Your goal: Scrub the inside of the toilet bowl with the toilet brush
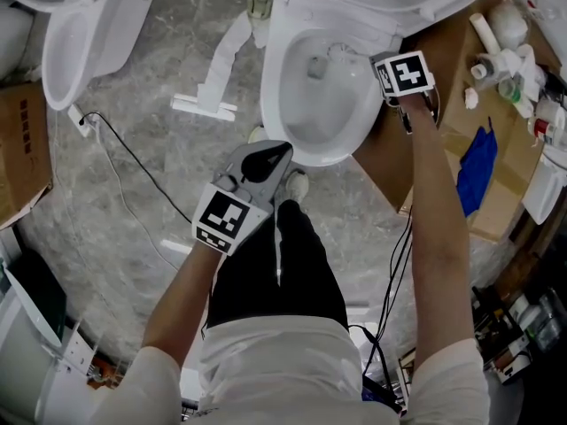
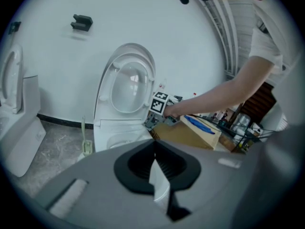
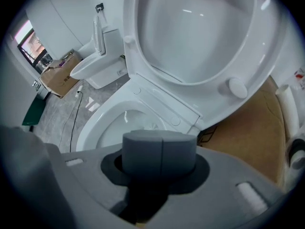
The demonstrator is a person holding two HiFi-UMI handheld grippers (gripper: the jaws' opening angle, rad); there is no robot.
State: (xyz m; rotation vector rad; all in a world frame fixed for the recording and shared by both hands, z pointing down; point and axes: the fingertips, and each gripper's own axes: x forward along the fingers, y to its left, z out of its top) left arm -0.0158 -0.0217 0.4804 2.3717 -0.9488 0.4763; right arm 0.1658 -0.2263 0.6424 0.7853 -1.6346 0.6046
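The white toilet stands straight ahead with its lid raised and the bowl open. A pale toilet brush stands in its holder on the floor by the toilet's left side, also seen in the left gripper view as the brush; neither gripper touches it. My left gripper hovers in front of the bowl's near rim, jaws shut, with a pale sliver along their seam. My right gripper hangs over the bowl's right rim, its grey pads pressed together with nothing between them.
A second toilet stands at the far left, with a cable trailing over the marble floor. A white part lies left of the bowl. To the right, a cardboard box carries a blue cloth and bottles.
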